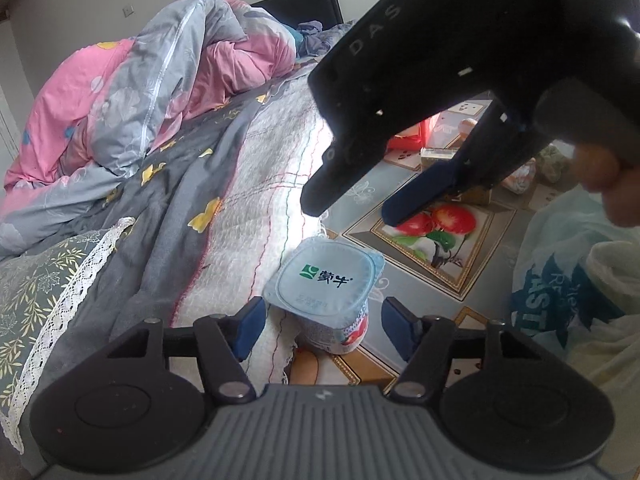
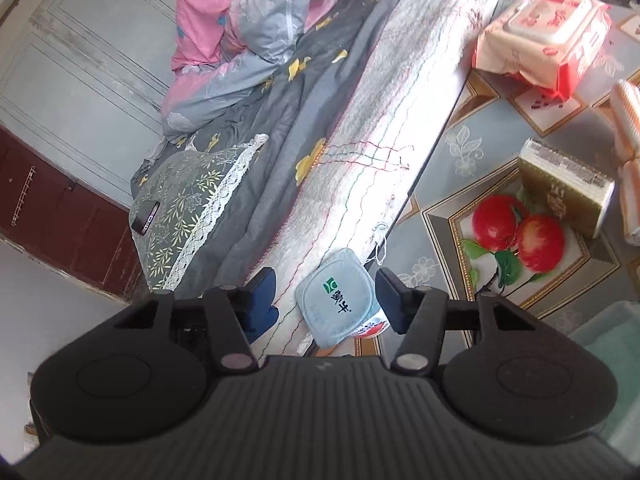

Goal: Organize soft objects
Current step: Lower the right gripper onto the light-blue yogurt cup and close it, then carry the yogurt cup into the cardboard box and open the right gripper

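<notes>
Both hand-held grippers hung spread over a yogurt cup (image 1: pixel 326 276) beside the bed (image 1: pixel 248 184).
We judged that the left hand-held gripper (image 1: pixel 323 330) and the right hand-held gripper (image 2: pixel 326 294), closing together, might collide or crush the foil lid.

Place was a home bedroom. Unmade bed (image 1: pixel 256 168) w/ crumpled pink-grey quilt (image 1: pixel 132 92) at 10 o'clock, lace-edged pillow (image 2: pixel 188 208) w/ a phone (image 2: pixel 145 217) on it, dark headboard (image 1: pixel 304 6) at 12. Fruit-print floor mat (image 2: pixel 516 236) at 3 o'clock, wet-wipes pack (image 2: pixel 548 28) at 1.

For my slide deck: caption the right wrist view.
Open right gripper poised above a blue-lidded yogurt cup beside the bed's edge.
</notes>
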Motion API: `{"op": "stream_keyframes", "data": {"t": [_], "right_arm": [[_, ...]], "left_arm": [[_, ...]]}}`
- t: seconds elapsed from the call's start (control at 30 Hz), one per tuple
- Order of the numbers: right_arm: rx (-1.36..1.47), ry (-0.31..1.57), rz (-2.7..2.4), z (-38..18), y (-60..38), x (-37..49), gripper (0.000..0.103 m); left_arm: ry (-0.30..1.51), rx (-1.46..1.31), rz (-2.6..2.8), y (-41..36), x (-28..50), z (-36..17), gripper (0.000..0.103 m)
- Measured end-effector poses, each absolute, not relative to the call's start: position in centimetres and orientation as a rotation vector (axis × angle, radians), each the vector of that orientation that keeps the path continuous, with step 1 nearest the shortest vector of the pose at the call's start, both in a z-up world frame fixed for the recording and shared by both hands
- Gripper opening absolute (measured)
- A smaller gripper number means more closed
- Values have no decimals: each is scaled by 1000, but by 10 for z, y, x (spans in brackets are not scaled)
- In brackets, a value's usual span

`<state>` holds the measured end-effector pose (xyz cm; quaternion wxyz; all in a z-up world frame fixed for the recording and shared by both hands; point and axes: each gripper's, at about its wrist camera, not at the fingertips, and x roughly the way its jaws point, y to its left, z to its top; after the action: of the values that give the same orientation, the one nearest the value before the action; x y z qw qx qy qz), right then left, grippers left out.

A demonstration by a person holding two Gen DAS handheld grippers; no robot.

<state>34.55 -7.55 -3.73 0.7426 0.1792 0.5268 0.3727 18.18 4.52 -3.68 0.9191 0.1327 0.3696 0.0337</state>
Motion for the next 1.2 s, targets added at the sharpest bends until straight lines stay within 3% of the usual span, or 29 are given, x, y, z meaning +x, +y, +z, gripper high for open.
{"op": "stream_keyframes", "data": {"t": [0.2,0.57,0.87,1.2], "right_arm": [[430,1222,825,-71,-62,355,47],[434,1241,848,-81,-64,353,27],[406,1206,833,-63,-76,342,23],[442,1042,811,11,-132,296,23]], "left_arm": [[772,287,86,42,196,-49,63],[798,163,89,52,206,-56,48],[753,164,63,42,193,-38,48],[614,231,-15,-5,157,24,48]]}}
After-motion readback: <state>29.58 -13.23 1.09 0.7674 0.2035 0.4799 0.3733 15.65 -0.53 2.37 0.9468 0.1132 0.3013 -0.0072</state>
